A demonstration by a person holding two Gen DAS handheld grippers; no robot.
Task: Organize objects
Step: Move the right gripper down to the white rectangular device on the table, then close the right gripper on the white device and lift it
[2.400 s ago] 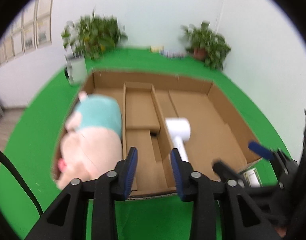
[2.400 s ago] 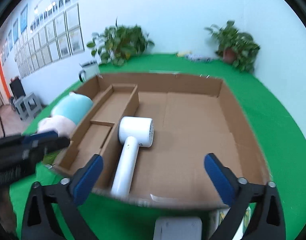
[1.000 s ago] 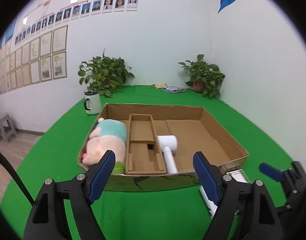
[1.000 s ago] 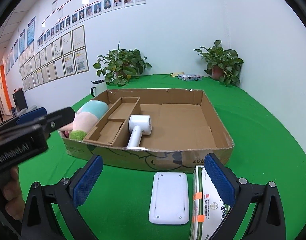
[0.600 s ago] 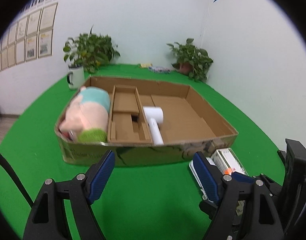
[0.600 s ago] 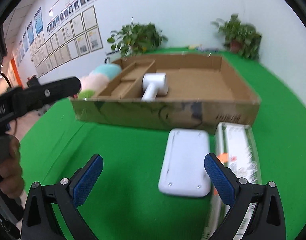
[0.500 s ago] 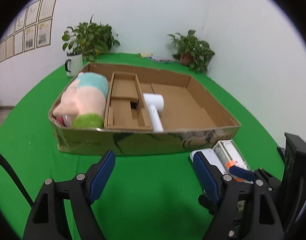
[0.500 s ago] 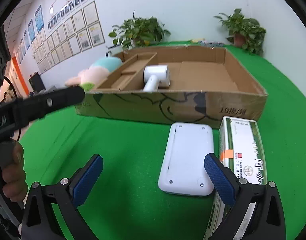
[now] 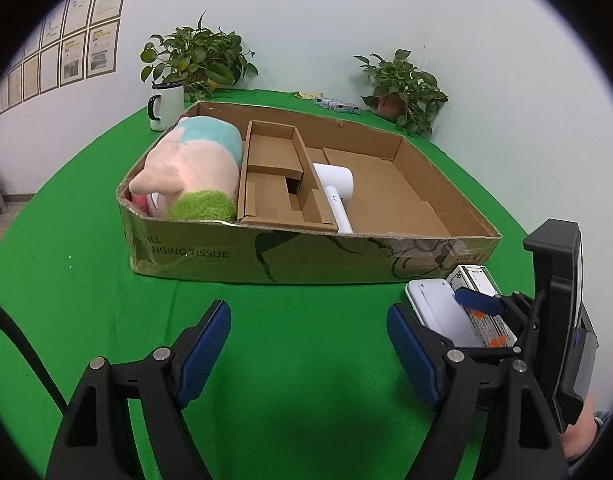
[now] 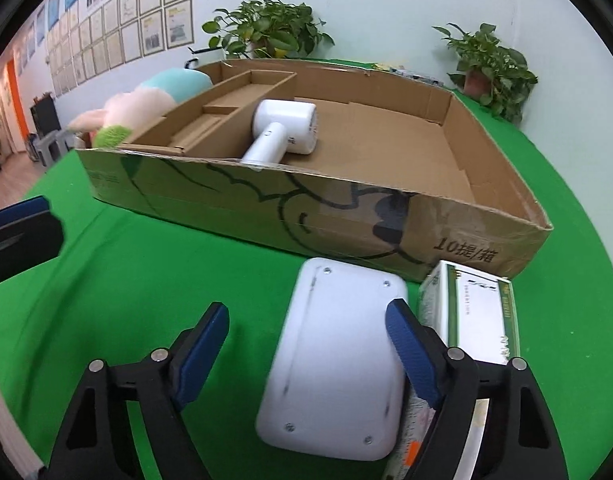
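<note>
A shallow cardboard box (image 9: 314, 256) (image 10: 266, 208) stands on the green table. In it lie a plush pig (image 9: 190, 172) at the left, a cardboard insert (image 9: 278, 176) and a white hair dryer (image 9: 336, 192) (image 10: 284, 130). A flat white device (image 10: 338, 360) (image 9: 438, 308) and a green-white carton (image 10: 474, 320) (image 9: 478, 292) lie in front of the box. My right gripper (image 10: 306, 344) is open, low over the white device, its right finger between device and carton. My left gripper (image 9: 308, 344) is open and empty over bare cloth.
A white mug (image 9: 166, 106) stands behind the box at the left. Two potted plants (image 9: 198, 60) (image 9: 406, 88) and small packets (image 9: 338, 105) sit at the back by the wall. The table edge curves near at the left.
Both grippers have pulled back out of the box and come down in front of it. The right gripper has moved close over the white device. The left gripper opened wide.
</note>
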